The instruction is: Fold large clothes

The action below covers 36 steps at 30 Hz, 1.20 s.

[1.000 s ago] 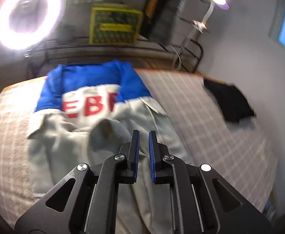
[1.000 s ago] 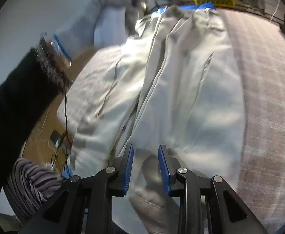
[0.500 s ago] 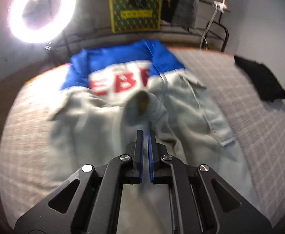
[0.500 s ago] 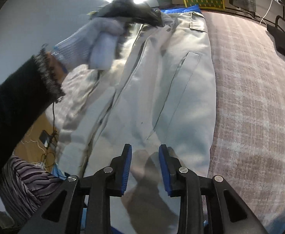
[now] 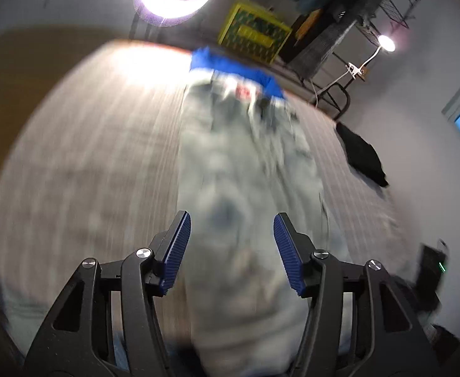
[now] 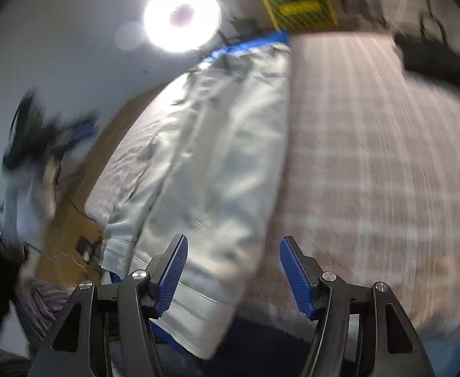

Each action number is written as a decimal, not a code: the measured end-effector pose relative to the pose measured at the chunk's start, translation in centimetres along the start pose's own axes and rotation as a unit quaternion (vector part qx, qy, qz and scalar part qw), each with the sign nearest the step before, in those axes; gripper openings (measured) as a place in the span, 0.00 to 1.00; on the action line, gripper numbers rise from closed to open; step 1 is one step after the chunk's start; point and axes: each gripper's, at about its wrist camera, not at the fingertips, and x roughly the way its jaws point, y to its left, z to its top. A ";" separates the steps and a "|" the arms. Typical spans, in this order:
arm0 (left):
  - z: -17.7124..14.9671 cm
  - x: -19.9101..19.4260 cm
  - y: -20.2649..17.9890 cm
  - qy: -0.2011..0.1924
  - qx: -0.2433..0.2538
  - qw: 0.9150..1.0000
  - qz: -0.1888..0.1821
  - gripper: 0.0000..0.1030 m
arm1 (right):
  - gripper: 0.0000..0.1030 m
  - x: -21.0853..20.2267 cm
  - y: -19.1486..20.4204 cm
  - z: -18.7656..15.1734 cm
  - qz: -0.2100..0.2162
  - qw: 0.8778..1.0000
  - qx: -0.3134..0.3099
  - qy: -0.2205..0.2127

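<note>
Pale grey clothing lies in a long narrow strip down the checked bedcover, its blue-trimmed end farthest from both cameras. The right wrist view shows it sharply enough to read: creased, doubled lengthwise, with one straight long edge on the right and its near end hanging over the edge of the bed. The left wrist view is heavily blurred and gives the clothing only as a smeared pale band, but it adds a patch of red lettering beside the blue at the far end, which the other view does not show.

Only the left wrist view catches the black garment lying well apart to the right on the bedcover, and the small lamp beyond it. Both views show the ring light and the yellow crate past the far end of the bed.

The left gripper hangs above the near part of the clothing with its jaws spread wide, gripping nothing. The right gripper is likewise spread wide and empty, over the clothing's near right edge.
</note>
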 end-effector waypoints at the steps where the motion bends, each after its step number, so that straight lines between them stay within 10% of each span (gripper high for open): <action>1: -1.7 -0.3 1.0 0.013 -0.017 1.000 -0.008 0.55 | 0.62 0.1 -1.0 -0.2 0.010 1.000 0.021 0.009; 13: -11.0 3.1 7.0 0.091 -0.180 0.971 -0.125 0.65 | 0.64 1.4 -3.6 -3.1 0.109 0.989 0.085 0.051; 26: -12.7 8.1 4.1 0.135 -0.181 0.955 -0.194 0.65 | 0.57 3.8 -3.1 -4.3 0.210 0.967 0.111 0.093; 36: -12.4 5.7 4.3 0.140 -0.184 0.954 -0.191 0.34 | 0.24 5.3 -2.2 -4.7 0.210 0.964 0.111 0.120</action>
